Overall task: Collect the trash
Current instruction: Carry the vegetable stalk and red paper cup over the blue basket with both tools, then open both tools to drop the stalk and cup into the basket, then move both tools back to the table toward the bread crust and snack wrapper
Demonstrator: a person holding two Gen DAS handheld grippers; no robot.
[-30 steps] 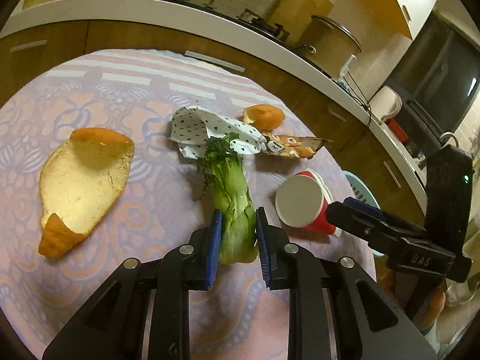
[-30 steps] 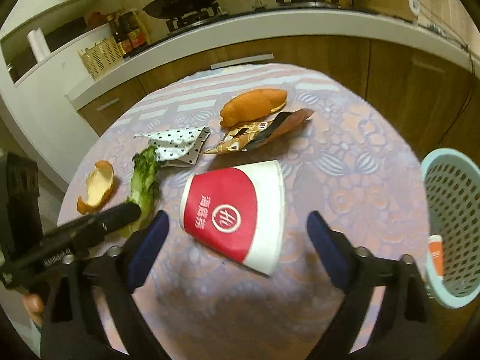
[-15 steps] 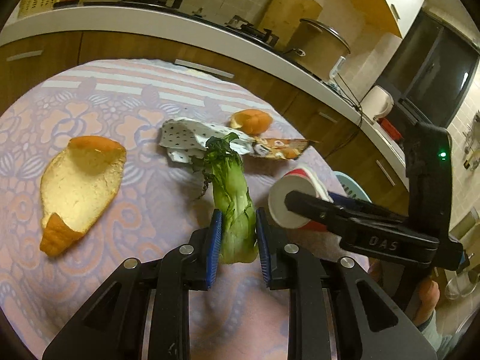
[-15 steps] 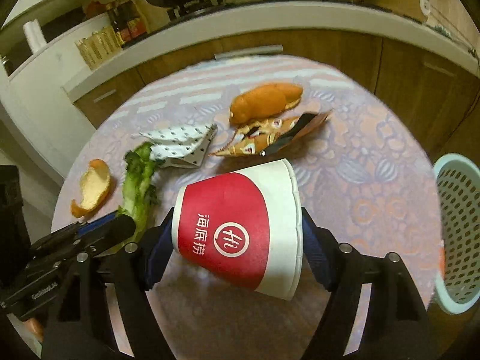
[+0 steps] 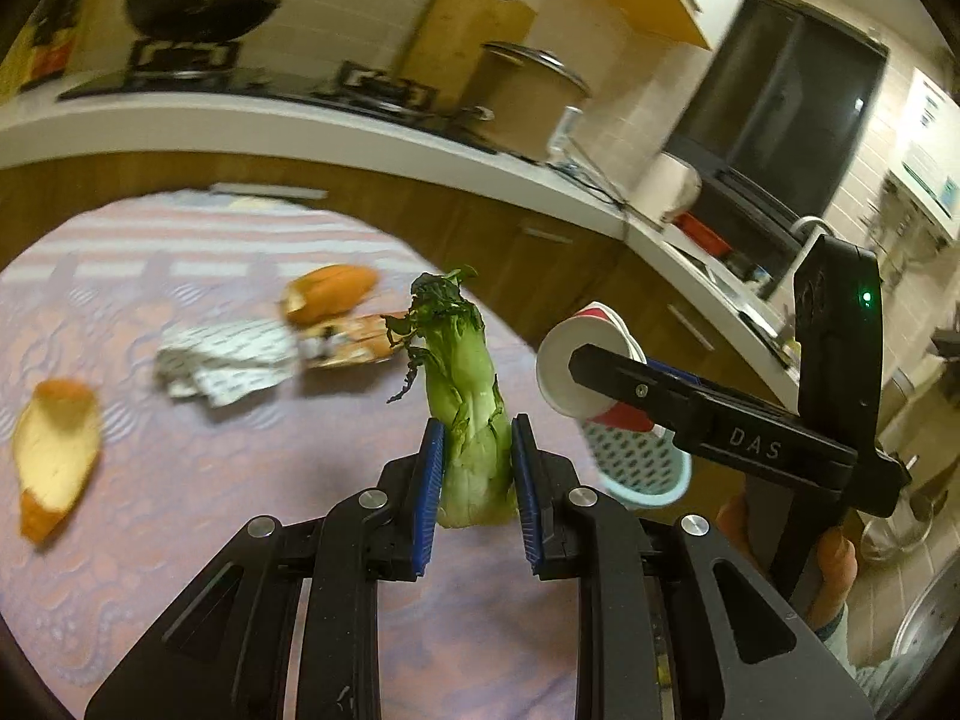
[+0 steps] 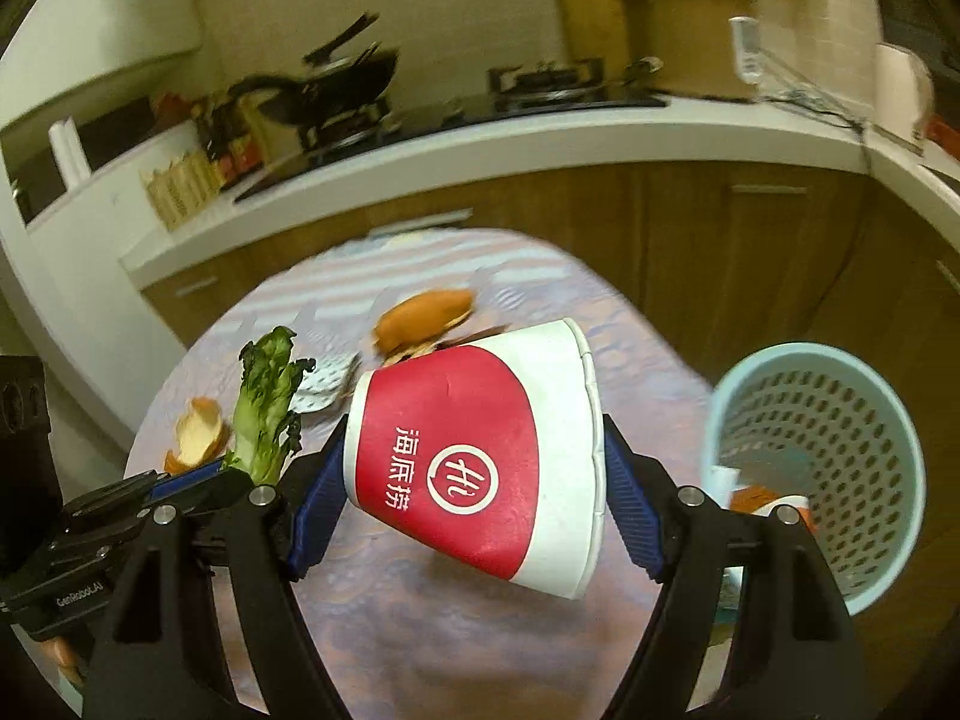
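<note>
My left gripper is shut on the pale stalk of a green leafy vegetable, held upright above the table. A red and white paper cup lies sideways between the blue pads of my right gripper, which press on its base and rim; it hangs clear of the table. In the left wrist view the cup shows at the right, over the light blue basket. The right wrist view has the vegetable at the left and the basket at the right.
On the lilac tablecloth lie an orange peel, a crumpled spotted paper, a snack wrapper and a second peel. The basket holds some scraps. Wooden cabinets and a white counter curve behind the table.
My right gripper closed on the paper cup and lifted it off the table. My left gripper rose with the vegetable. Both moved toward the basket.
</note>
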